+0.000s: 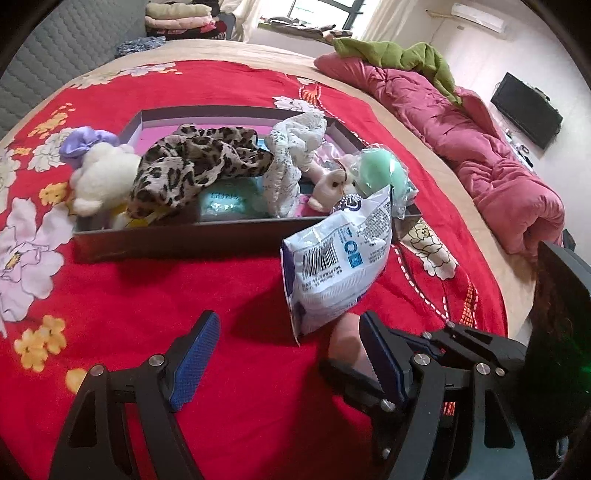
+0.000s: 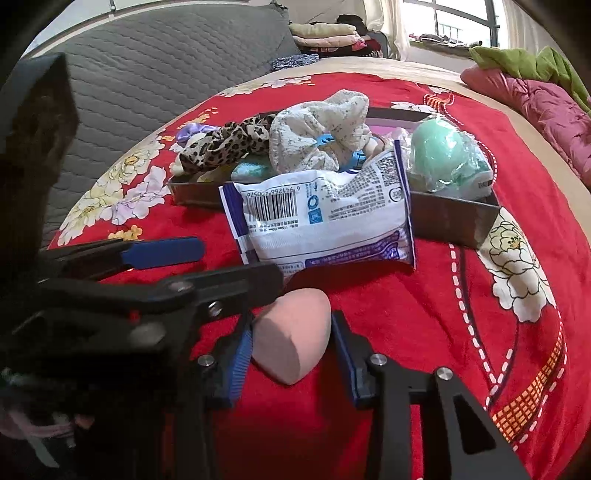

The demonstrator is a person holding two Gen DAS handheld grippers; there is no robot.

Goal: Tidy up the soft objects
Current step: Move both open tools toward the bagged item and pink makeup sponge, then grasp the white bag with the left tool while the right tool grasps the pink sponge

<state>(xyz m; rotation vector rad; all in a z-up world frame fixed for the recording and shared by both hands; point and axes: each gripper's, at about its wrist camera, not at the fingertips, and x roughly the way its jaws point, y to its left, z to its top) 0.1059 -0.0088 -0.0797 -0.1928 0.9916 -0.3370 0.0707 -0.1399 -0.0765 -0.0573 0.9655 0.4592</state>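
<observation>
A pink teardrop makeup sponge (image 2: pixel 291 332) lies on the red flowered bedspread (image 2: pixel 406 332). My right gripper (image 2: pixel 291 319) has a blue pad against each side of it. A white and blue tissue pack (image 2: pixel 325 221) leans on the front wall of a dark tray (image 2: pixel 454 218) just beyond. My left gripper (image 1: pixel 290 321) is open, with the pack (image 1: pixel 340 266) just ahead of its fingertips, untouched. Its right finger (image 1: pixel 380 358) sits beside the sponge (image 1: pixel 345 339). The tray (image 1: pixel 147 236) holds a leopard scarf (image 1: pixel 192 162), a white lace cloth (image 1: pixel 291 155), a white plush (image 1: pixel 103 181) and a bagged green sponge (image 1: pixel 380 173).
A rolled pink quilt (image 1: pixel 480 147) with a green cloth (image 1: pixel 406 55) on it lies along the bed's right edge. The grey quilted headboard (image 2: pixel 147 66) rises on the left. Folded clothes (image 1: pixel 177 18) are stacked behind the bed. Open bedspread stretches in front of the tray.
</observation>
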